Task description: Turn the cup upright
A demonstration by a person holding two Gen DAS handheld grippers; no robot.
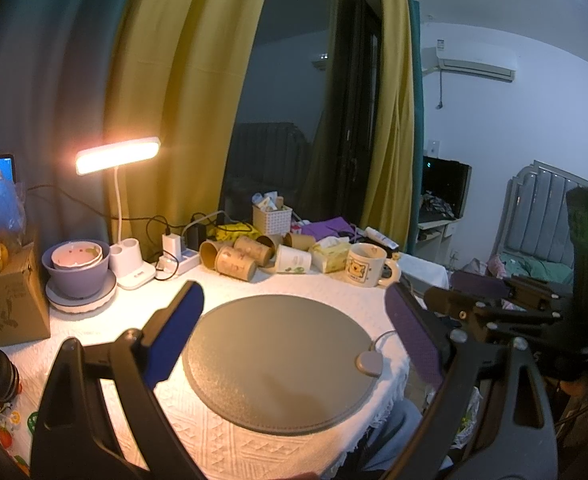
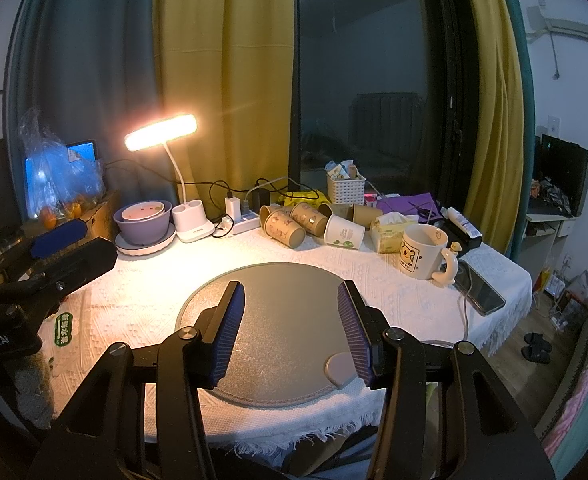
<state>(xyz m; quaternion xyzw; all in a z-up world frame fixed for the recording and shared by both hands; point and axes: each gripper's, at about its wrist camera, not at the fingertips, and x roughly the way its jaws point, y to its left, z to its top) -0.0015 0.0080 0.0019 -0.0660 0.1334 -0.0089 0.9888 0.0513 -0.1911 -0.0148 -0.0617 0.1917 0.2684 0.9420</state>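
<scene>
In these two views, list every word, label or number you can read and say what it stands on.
"GeRobot.AI", first letters cut off at the frame edge: on the left gripper body, seen from the right wrist.
Green label on the white tablecloth: characters too blurred to read.
Mug: bear picture with small print beneath, unreadable.
White paper cup: green print, unreadable.
Air conditioner sticker: too small.

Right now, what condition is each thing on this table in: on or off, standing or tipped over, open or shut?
desk lamp: lit
brown paper cups: lying on their sides
white paper cup: lying on its side
bear mug: upright
left gripper: open
right gripper: open
phone: screen dark
</scene>
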